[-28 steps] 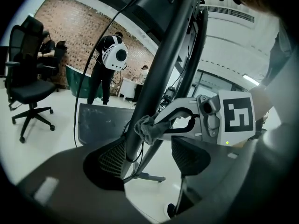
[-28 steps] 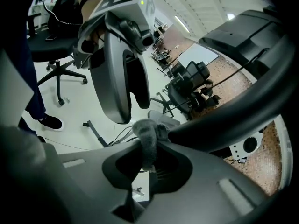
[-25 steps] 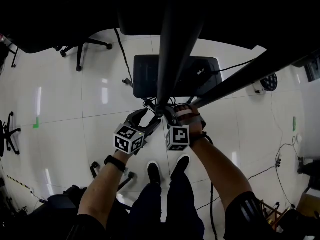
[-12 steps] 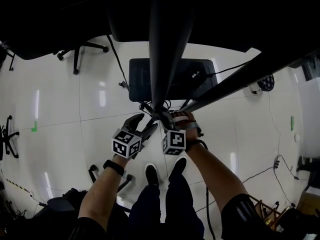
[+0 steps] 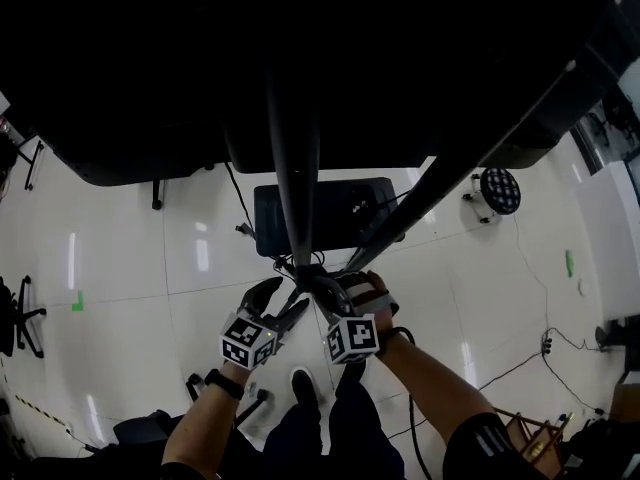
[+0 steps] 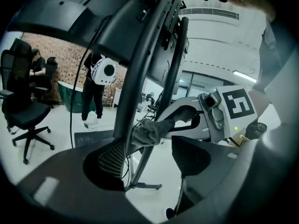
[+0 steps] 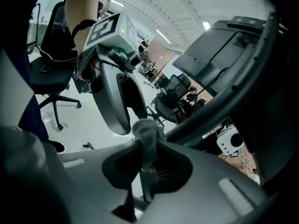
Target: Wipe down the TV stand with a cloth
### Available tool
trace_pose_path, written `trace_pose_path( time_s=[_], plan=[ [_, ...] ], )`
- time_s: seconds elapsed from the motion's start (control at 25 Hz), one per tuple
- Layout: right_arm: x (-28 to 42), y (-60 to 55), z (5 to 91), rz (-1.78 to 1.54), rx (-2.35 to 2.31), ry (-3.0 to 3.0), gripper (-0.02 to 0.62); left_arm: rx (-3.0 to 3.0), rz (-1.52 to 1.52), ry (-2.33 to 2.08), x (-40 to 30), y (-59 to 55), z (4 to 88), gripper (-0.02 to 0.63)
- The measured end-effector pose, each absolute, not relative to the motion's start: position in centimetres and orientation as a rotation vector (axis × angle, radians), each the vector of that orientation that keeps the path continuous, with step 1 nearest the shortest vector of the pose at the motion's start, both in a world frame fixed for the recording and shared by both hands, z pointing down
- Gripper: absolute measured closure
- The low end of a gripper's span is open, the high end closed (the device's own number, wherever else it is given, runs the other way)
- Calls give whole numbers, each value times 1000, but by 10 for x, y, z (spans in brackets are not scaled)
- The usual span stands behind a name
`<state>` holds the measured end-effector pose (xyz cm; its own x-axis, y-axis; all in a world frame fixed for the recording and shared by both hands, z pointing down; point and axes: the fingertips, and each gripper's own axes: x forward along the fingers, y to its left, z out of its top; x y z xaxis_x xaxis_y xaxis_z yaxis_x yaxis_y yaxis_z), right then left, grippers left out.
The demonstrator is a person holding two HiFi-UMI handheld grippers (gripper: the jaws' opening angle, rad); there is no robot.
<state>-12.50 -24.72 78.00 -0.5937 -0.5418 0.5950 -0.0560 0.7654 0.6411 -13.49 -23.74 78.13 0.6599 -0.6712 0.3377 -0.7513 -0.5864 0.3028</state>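
The TV stand's dark upright pole (image 5: 293,168) and a slanted brace (image 5: 440,183) rise from a black base plate (image 5: 322,216) on the white floor. My right gripper (image 5: 318,288) is shut on a grey cloth (image 7: 148,139), pressed against the pole where the two bars meet. The cloth (image 6: 148,129) bunches against the pole (image 6: 140,73) just ahead of my left gripper (image 6: 152,157). That gripper's jaws stand apart with nothing held, and its left jaw lies close to the pole. In the head view the left gripper (image 5: 283,306) sits just left of the right one.
The dark TV screen (image 5: 300,58) overhangs the top of the head view. Cables (image 5: 240,193) run across the floor by the base. Office chairs (image 6: 23,111) stand to the left, and a person (image 6: 96,87) stands farther off. My shoes (image 5: 302,383) are near the pole's foot.
The head view has tilted up, so more of the TV fills the top and both grippers sit lower in frame. They stay together at the pole junction, the cloth still held.
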Motion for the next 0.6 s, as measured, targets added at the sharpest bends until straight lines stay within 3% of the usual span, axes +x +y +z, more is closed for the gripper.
trace_pose_path(
  time_s=[0.24, 0.6],
  plan=[
    [-109, -249, 651, -638, 606, -2275, 557, 2610, 160, -1104, -114, -225, 665, 275],
    [-72, -256, 473, -831, 793, -2267, 557, 2848, 38, -1043, -83, -215, 505, 275]
  ],
)
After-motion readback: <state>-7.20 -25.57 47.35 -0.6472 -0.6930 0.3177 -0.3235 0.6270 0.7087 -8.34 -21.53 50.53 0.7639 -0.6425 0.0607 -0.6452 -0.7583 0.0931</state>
